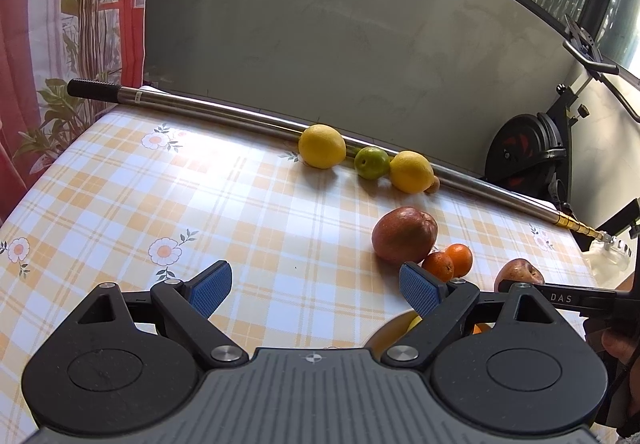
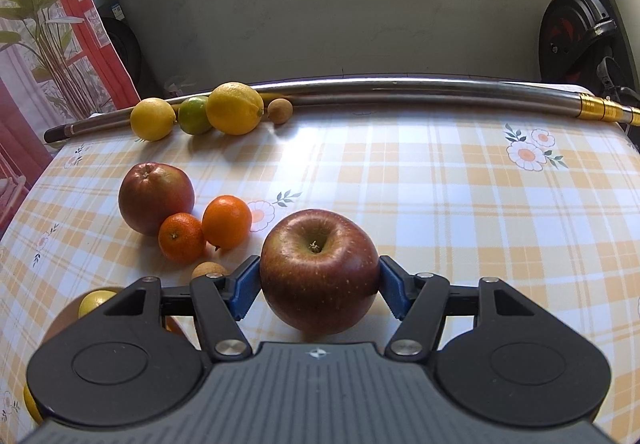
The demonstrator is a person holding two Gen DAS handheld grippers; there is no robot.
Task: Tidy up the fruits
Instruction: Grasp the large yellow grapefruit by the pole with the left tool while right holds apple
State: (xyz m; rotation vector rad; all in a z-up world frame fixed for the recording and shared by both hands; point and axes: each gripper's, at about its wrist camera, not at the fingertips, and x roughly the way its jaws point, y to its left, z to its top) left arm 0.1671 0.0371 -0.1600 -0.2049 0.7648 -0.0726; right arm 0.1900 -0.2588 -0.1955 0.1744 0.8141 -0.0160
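My right gripper (image 2: 320, 292) is shut on a big red apple (image 2: 318, 260), a blue pad pressing each side; the apple rests low on the checked tablecloth (image 2: 440, 204). To its left lie a second red apple (image 2: 156, 196), two mandarins (image 2: 182, 238) (image 2: 227, 220) and a small brown fruit (image 2: 208, 269). Further back sit two lemons (image 2: 153, 119) (image 2: 234, 108), a lime (image 2: 194, 116) and another small brown fruit (image 2: 280, 110). My left gripper (image 1: 316, 286) hangs open over bare cloth, left of the mandarins (image 1: 438, 265) and the free apple (image 1: 404, 234). The held apple (image 1: 518, 272) shows at the left wrist view's right edge.
A long metal pole (image 1: 240, 110) lies along the table's far edge behind the lemons (image 1: 322, 146). A bowl rim (image 1: 384, 332) with yellow fruit peeks out under my left gripper's right finger. A grey wall panel and an exercise bike (image 1: 528, 152) stand beyond the table.
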